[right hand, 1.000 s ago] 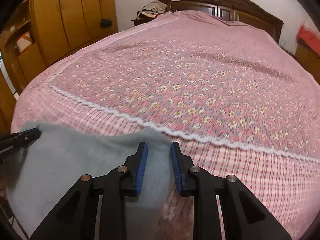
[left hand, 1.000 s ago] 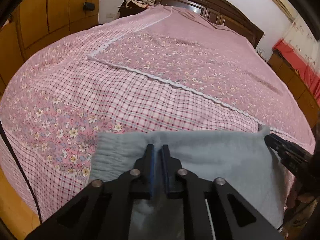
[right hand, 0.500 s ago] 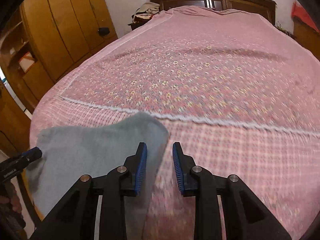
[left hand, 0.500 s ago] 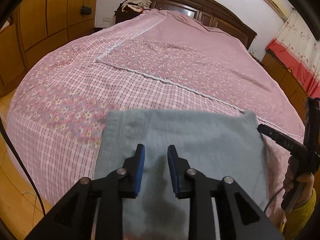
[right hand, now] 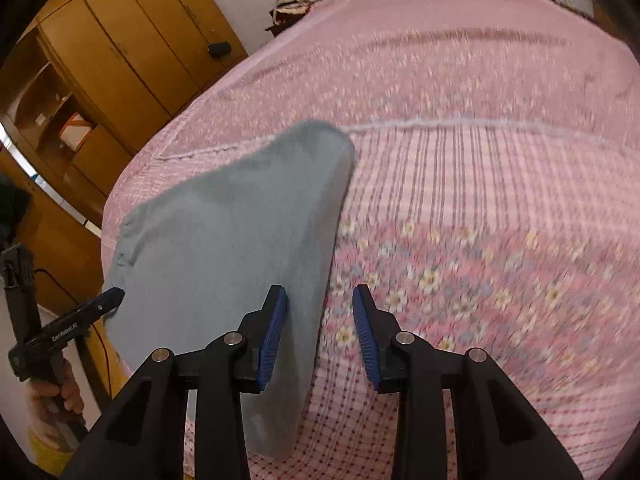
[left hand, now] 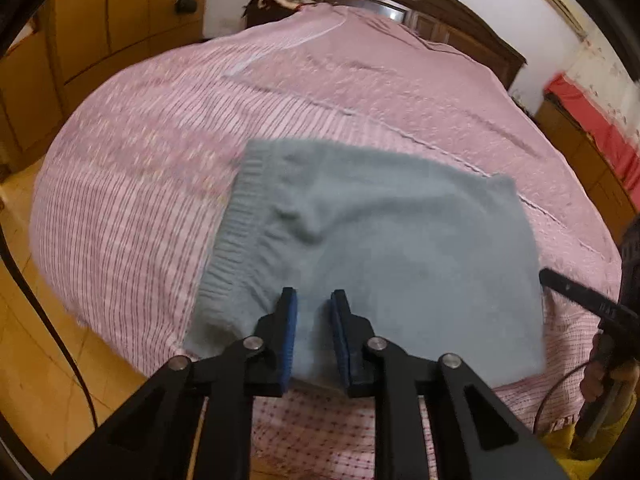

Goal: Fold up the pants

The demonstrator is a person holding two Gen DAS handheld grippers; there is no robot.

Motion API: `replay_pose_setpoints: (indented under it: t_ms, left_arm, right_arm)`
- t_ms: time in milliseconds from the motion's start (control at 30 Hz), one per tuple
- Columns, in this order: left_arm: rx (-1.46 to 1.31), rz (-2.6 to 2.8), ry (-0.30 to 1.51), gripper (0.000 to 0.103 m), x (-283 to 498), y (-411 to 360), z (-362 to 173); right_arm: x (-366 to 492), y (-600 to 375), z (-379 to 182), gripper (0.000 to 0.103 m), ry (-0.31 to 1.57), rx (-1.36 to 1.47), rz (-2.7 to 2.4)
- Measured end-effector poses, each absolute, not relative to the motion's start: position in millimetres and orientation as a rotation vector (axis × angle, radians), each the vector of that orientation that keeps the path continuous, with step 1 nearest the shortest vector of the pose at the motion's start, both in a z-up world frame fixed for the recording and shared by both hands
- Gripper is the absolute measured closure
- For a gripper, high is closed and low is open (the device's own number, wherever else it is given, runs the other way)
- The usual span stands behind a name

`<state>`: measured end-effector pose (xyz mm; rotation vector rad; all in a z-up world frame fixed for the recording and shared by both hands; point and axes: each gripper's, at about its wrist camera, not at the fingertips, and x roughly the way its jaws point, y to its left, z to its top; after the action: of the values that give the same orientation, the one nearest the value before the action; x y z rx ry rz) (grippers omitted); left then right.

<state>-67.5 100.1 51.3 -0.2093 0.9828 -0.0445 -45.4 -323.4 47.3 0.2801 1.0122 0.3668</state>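
Grey folded pants (left hand: 392, 248) flat on bed (left hand: 132, 184), both grippers' jaws clear.

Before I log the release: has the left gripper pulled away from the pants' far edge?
Yes. The left gripper has drawn back toward the bed's near edge; the pants now stretch ahead of its closing, empty jaws.

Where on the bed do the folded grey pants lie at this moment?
The grey pants lie flat on the pink bedspread near the bed's foot edge, just below its white lace strip. In the right wrist view they sit left of centre.
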Motion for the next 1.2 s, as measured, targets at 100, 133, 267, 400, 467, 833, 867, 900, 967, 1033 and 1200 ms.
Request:
replay_pose_setpoints:
  t_ms: [100,133,267,400,467,833,867,900,967,1033,1200]
  left_arm:
    - [-0.229,-0.036,0.976,0.085,-71,104,50]
    - [-0.226,-0.035,0.976,0.085,-72,104,50]
    - [-0.211,-0.033,0.973,0.083,-75,98,55]
    - [-0.216,-0.049,0.972,0.073,-80,94,56]
    - [-0.213,-0.049,0.974,0.072,-79,94,54]
    - [-0.217,-0.036,0.974,0.069,-76,92,52]
    - [-0.216,-0.035,0.974,0.069,-76,91,52]
    - [-0.216,-0.036,0.974,0.069,-76,92,52]
    - [-0.216,-0.035,0.974,0.069,-76,92,52]
    - [-0.218,-0.035,0.974,0.069,-76,92,52]
    - [-0.222,-0.033,0.975,0.067,-75,92,52]
  right_arm:
    - [-48,-326,42,0.067,1.025,0.321,0.378]
    - [-48,-327,42,0.067,1.026,0.330,0.381]
    - [-55,-330,39,0.067,1.036,0.364,0.391]
    - [-61,-333,29,0.065,1.043,0.387,0.406]
    - [-60,-331,22,0.061,1.049,0.390,0.410]
    - [-59,-320,9,0.046,1.057,0.424,0.458]
    - [-59,-320,8,0.046,1.066,0.437,0.467]
    - [-59,-319,7,0.046,1.073,0.450,0.475]
    - [-61,-319,5,0.046,1.084,0.479,0.496]
    - [-64,-319,4,0.046,1.085,0.480,0.508]
    - [-71,-306,4,0.047,1.076,0.421,0.512]
